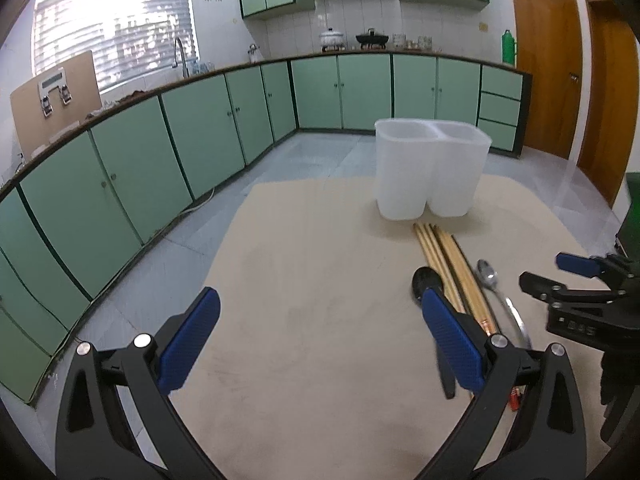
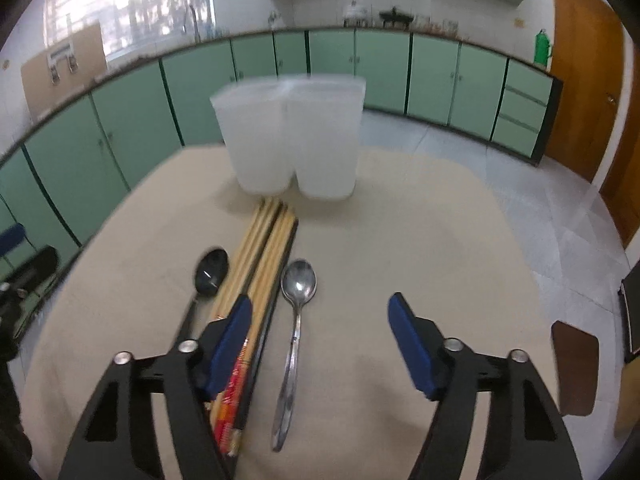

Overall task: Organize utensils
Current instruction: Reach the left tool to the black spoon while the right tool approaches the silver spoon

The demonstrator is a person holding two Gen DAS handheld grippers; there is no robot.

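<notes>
Left wrist view: left tool (image 1: pixel 320 336) released, blue pads wide apart over bare beige counter (image 1: pixel 304 280), nothing between them. Upper right of centre, translucent white two-compartment holder (image 1: pixel 430 168) upright on the counter. Just below it, bundle of wooden chopsticks (image 1: pixel 448 256) lying flat, tips nearly at the holder's base. Black spoon (image 1: pixel 426 280) on the bundle's left, bowl partly behind the right pad; metal spoon (image 1: pixel 488 274) on its right. At the right edge, right tool (image 1: pixel 548 276) low above the counter, jaws parted.

Right wrist view: black spoon (image 2: pixel 210 270) left of centre, handle running down behind the left pad. Beside it, chopsticks (image 2: pixel 266 248) pointing up the frame toward the blurred holder (image 2: pixel 288 136) at upper centre, red-printed ends at the lower left. Metal spoon (image 2: pixel 298 280) just right of the bundle, bowl upward, lying within the gap of the right tool (image 2: pixel 320 308). Pads apart, released, not pressing on the spoon. Both compartments apparently without utensils, as far as visible.
</notes>
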